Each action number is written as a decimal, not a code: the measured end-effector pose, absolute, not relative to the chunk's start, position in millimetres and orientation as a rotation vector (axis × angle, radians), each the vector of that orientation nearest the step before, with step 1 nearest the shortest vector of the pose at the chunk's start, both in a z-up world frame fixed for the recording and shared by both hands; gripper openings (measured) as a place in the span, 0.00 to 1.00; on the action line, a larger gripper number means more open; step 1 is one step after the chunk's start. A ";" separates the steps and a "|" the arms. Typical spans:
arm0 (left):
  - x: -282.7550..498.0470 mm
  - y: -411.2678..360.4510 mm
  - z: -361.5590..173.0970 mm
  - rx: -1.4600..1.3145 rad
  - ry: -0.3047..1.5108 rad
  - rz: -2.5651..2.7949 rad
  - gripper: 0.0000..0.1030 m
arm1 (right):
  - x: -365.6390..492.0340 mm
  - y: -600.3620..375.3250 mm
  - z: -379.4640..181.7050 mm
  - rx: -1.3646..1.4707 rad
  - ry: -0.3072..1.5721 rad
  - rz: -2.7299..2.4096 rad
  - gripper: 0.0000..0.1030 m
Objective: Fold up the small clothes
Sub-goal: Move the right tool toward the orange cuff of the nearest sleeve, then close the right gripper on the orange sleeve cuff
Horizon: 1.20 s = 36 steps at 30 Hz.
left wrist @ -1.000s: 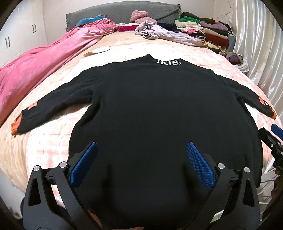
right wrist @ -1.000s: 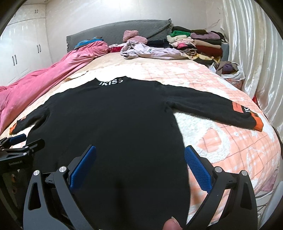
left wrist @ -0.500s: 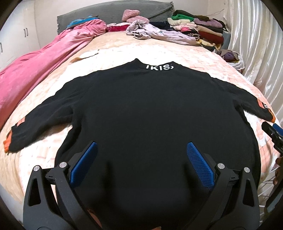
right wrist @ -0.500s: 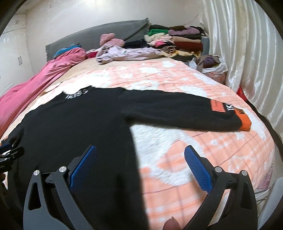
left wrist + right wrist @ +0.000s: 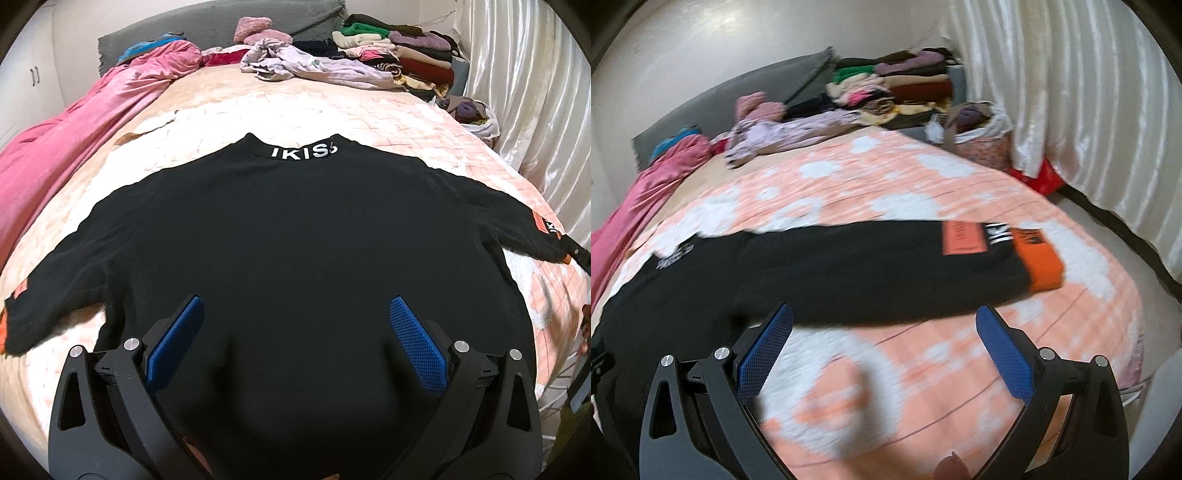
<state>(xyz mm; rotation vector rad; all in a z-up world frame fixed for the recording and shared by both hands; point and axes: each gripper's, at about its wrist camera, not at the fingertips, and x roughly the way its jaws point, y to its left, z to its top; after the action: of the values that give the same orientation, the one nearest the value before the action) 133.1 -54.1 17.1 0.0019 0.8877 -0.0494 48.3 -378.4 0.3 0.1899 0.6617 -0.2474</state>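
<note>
A black sweater (image 5: 288, 236) lies flat on the bed (image 5: 325, 110), collar at 12 o'clock, both sleeves spread wide. The step in hand looks like folding a sleeve inward: best to pinch the orange cuff (image 5: 1039, 258) squarely and carry it low across the body so nothing bunches. The right gripper (image 5: 882, 350) hovers, jaws apart, holding nothing, the cuff at about 1 o'clock beyond it. The left gripper (image 5: 295, 339), jaws apart too, hangs over the hem, the body spreading toward 12.
</note>
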 end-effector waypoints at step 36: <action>212.9 -42.8 -13.5 -0.031 0.851 -0.065 0.92 | 107.0 -542.8 -45.1 0.414 0.844 -0.409 0.19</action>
<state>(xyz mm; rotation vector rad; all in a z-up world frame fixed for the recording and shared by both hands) 212.9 -42.8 -13.5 -0.0309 0.8506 -0.0649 107.0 -542.8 -45.1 0.4144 0.8440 -0.4087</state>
